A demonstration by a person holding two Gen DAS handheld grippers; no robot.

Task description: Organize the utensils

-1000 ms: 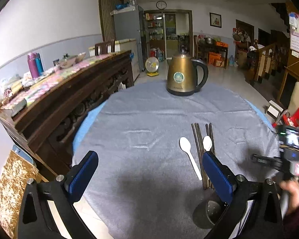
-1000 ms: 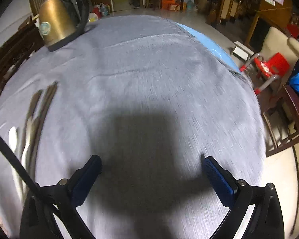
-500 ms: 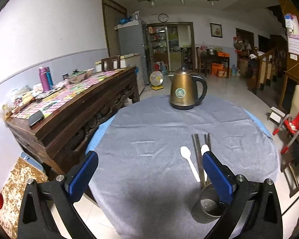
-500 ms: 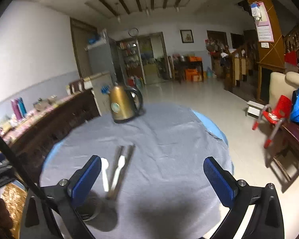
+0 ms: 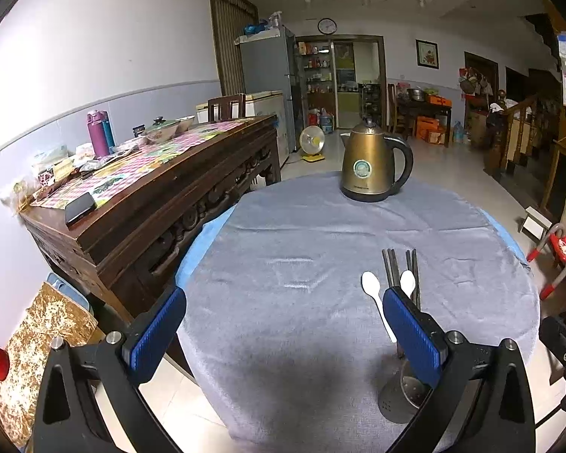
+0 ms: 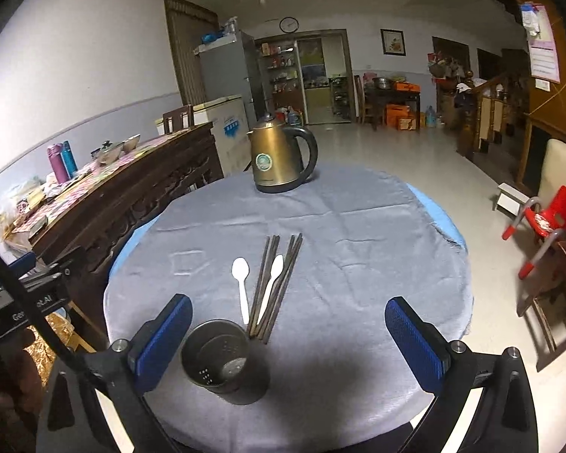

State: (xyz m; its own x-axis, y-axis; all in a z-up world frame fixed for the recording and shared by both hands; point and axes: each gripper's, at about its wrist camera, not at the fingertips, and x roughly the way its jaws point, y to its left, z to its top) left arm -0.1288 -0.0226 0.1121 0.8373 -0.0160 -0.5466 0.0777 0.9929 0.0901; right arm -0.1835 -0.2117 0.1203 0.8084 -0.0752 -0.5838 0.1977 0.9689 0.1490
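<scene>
Both the right tongs [image 6: 288, 334] and left tongs [image 5: 283, 324] gape wide, holding nothing. Low centre-left of the right view stands the metal holder [image 6: 216, 355]; just beyond lie two white spoons [image 6: 240, 279] among dark chopsticks [image 6: 279, 283] on the grey worktop [image 6: 358, 249], kettle [image 6: 279, 160] farthest.

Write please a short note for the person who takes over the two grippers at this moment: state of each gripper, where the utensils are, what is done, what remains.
Left gripper: open, empty, above the table's near edge.
Right gripper: open, empty, also held above the near edge.
Round perforated metal utensil holder: upright on the grey tablecloth, nothing inside.
Two white plastic spoons and the dark wooden chopsticks lie flat just behind the holder.
Done: nothing is in the holder yet.
Left: put the spoons and chopsticks into the holder.
</scene>
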